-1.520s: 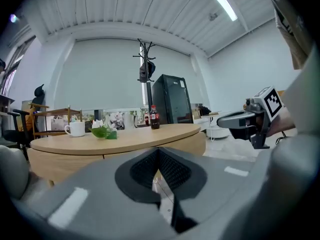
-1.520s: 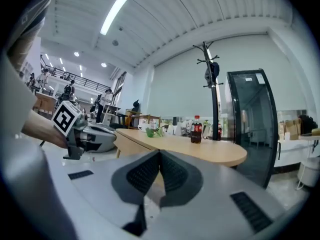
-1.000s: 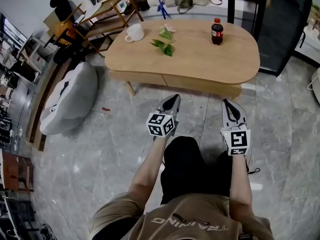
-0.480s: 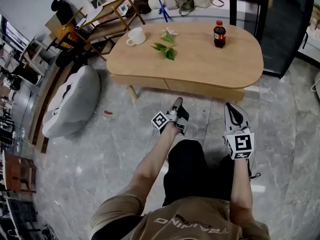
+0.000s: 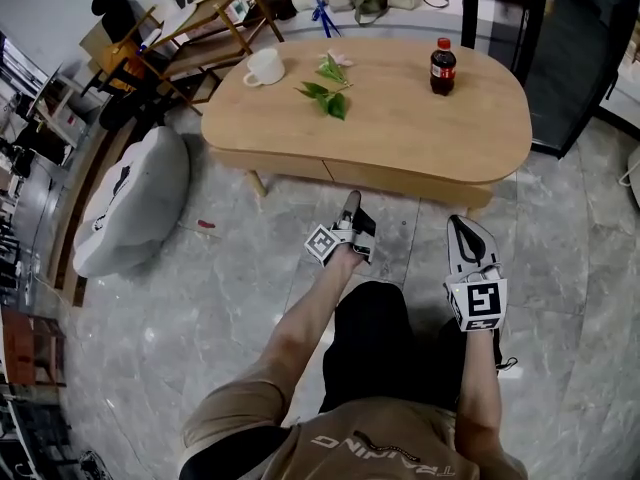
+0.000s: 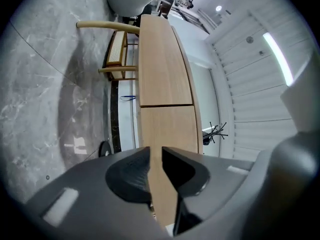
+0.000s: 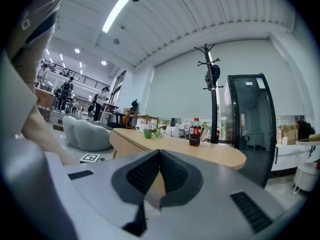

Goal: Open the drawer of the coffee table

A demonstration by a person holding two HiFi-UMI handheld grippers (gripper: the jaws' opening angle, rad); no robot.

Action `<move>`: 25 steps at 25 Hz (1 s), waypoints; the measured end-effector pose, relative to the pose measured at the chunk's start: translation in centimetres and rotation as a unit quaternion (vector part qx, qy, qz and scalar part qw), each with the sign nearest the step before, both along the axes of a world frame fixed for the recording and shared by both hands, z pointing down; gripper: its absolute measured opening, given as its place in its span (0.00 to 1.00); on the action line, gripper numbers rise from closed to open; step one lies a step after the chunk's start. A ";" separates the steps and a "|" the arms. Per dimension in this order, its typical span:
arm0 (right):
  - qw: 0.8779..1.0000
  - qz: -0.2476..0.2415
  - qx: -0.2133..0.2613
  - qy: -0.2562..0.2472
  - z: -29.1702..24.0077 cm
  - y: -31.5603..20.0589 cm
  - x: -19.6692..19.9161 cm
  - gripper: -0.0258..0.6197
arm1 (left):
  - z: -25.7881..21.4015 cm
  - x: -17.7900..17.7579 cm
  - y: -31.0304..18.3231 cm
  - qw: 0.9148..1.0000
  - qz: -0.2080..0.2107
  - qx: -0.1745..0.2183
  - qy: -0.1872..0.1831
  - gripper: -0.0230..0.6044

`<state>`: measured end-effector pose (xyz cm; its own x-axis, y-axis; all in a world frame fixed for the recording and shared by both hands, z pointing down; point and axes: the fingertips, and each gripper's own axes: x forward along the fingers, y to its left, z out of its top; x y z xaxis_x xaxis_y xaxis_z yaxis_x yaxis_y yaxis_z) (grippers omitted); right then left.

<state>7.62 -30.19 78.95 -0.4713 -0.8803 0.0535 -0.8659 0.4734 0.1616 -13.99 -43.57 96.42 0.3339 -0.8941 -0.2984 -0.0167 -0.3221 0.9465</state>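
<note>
Marble floor (image 5: 200, 298) is seen beneath the wooden table (image 5: 400, 108), whose closed drawer (image 5: 400, 178) lies just ahead of the left tongs (image 5: 351, 205), opening slightly on nothing, and the shut, empty right tongs (image 5: 458, 225).

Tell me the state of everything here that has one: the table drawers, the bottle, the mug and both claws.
Drawers: both closed.
Cola bottle: upright, cap on.
Mug: upright.
Left claw: jaws opening, nothing between them.
Right claw: shut, empty.
</note>
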 end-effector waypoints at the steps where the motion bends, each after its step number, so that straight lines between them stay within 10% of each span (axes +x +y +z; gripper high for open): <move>1: 1.000 0.000 -0.004 0.006 0.3 0.0 -0.1 0.05 | 0.1 0.0 -0.4 1.000 -0.005 0.010 0.002 0.19; 4: 1.000 -0.003 -0.016 0.015 1.3 0.3 -0.2 0.05 | -0.1 0.0 -1.3 0.998 -0.021 0.053 0.031 0.37; 13: 0.999 -0.005 -0.043 0.020 3.1 0.6 -0.6 0.05 | -1.2 0.7 -3.1 0.983 -0.004 0.134 0.123 0.41; 25: 0.999 -0.009 -0.052 0.016 3.7 1.8 -0.1 0.05 | -1.2 0.4 -2.9 0.982 0.011 0.119 0.145 0.39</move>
